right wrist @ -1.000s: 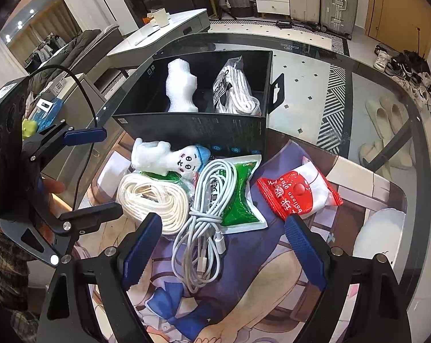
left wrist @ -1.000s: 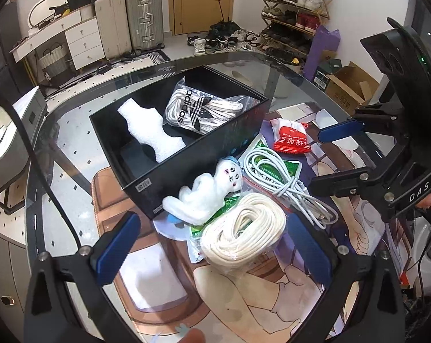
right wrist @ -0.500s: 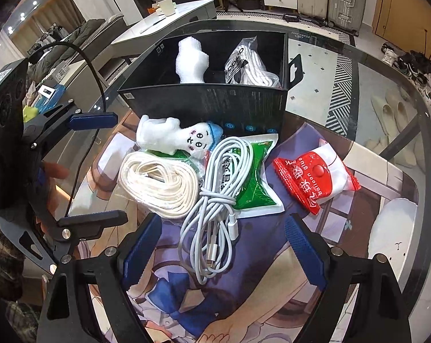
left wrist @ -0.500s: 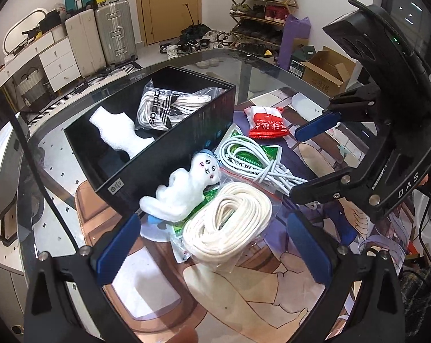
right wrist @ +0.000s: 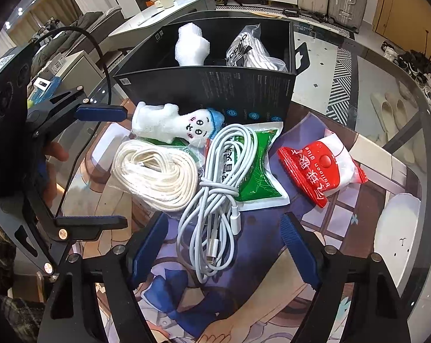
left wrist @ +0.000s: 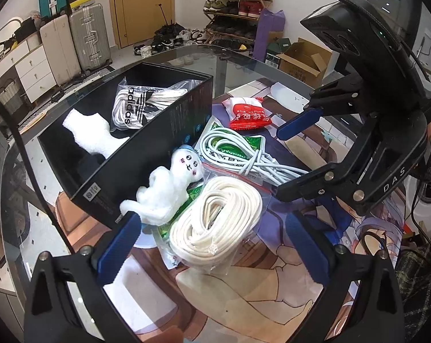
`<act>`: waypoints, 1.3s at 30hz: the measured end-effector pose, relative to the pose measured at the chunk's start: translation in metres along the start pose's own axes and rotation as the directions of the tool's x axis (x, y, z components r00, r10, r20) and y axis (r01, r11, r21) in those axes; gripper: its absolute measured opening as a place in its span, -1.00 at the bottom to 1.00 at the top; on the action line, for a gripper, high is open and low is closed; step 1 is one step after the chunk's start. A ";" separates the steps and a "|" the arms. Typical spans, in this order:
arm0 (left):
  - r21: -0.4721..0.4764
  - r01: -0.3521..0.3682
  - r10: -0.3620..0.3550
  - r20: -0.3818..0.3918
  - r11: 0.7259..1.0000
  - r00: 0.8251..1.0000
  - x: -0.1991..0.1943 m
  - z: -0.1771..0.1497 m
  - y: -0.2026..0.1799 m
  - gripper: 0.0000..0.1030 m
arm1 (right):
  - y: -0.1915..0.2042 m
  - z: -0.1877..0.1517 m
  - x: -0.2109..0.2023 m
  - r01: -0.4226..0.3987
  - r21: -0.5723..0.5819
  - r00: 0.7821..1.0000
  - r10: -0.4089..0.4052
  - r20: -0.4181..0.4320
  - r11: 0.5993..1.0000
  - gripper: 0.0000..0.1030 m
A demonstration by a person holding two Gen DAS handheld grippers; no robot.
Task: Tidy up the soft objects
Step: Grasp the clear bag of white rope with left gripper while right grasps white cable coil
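White charging cable (right wrist: pixel 215 188) lying lengthwise toward the black box (right wrist: pixel 215 91), between the closing, empty right claw (right wrist: pixel 224 240), left claw (left wrist: pixel 212 248) wide over bagged rope (left wrist: pixel 215 223), glass desk (right wrist: pixel 344 57), suitcases behind.

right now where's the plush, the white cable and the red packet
plush (right wrist: pixel 169 124), right wrist view, on its white body
white cable (right wrist: pixel 215 183), right wrist view, on the knot where the loops are bundled
red packet (right wrist: pixel 318 171), right wrist view, on the printed red front
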State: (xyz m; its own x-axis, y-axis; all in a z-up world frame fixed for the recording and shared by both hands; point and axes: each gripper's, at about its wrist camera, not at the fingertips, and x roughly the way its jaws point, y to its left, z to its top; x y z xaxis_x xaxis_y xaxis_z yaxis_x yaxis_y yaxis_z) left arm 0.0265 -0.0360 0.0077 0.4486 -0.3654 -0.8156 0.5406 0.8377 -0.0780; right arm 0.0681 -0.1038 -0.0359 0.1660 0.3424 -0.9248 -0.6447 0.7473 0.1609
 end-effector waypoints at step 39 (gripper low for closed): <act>0.111 -0.005 0.012 -0.064 0.994 0.998 0.018 -0.010 -0.011 -0.06 | 0.016 0.003 0.021 -0.007 -0.019 0.999 0.006 -0.050 1.000 -0.12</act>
State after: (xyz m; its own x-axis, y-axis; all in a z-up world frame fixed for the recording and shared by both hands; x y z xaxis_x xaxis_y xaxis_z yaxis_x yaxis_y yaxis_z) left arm 0.0217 -0.0478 -0.0123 0.4086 -0.3286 -0.8515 0.6137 0.7894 -0.0101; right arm 0.0640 -0.0831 -0.0511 0.1244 0.3176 -0.9400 -0.6599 0.7340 0.1606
